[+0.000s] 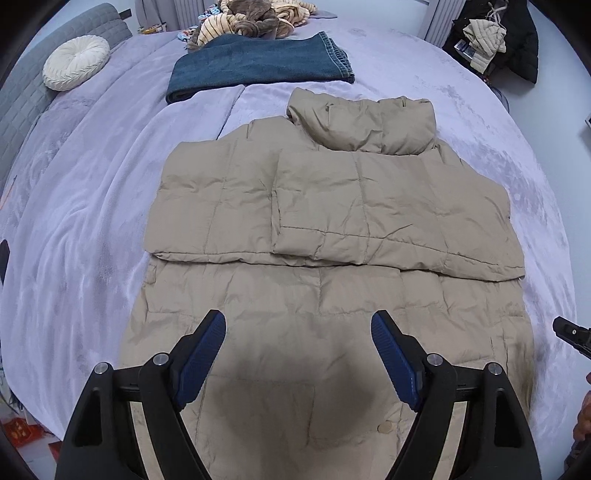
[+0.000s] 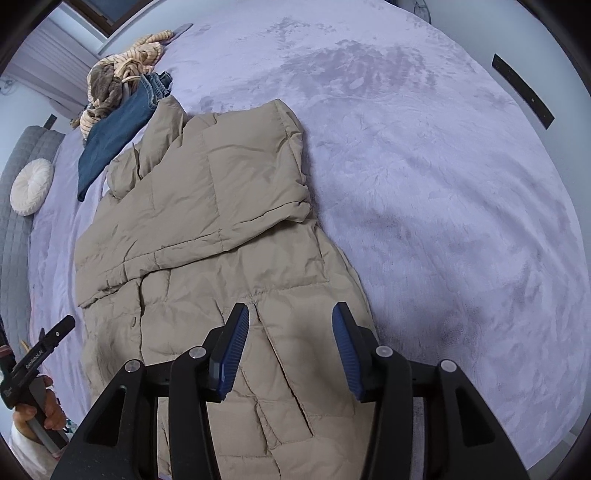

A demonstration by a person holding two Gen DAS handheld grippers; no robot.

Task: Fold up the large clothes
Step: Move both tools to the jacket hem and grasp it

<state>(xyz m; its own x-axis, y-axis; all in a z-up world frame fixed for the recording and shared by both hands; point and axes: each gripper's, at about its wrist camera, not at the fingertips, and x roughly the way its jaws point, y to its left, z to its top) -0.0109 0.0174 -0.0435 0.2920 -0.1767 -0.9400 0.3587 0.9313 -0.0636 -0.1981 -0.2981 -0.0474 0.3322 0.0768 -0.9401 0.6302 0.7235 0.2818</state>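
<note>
Left wrist view shows a beige puffer coat (image 1: 325,229) spread flat on a bed (image 1: 92,206) covered in lilac plush, with its sleeves already folded across the chest and its hood at the end nearest the folded jeans (image 1: 258,66). The left gripper (image 1: 298,332) is held above the coat's hem, jaws released and wide apart with nothing between them. The right gripper (image 2: 290,328) is seen in the right wrist view over the hem corner on the side away from the round white cushion (image 2: 31,186), jaws parted and empty as well. The coat is judged light but bulky, soft and springy, with a smooth shell that is likely to slip; a deep pinch through both layers at each hem corner seems the best hold, since padded fabric tends to puff back open once let go. The very bottom edge of the hem is cut off beneath both grippers, so its exact line cannot be made out. A pale button (image 1: 386,427) is visible near the hem, and a pile of striped clothes (image 1: 255,18) beyond the jeans is too tangled to sort out.
</note>
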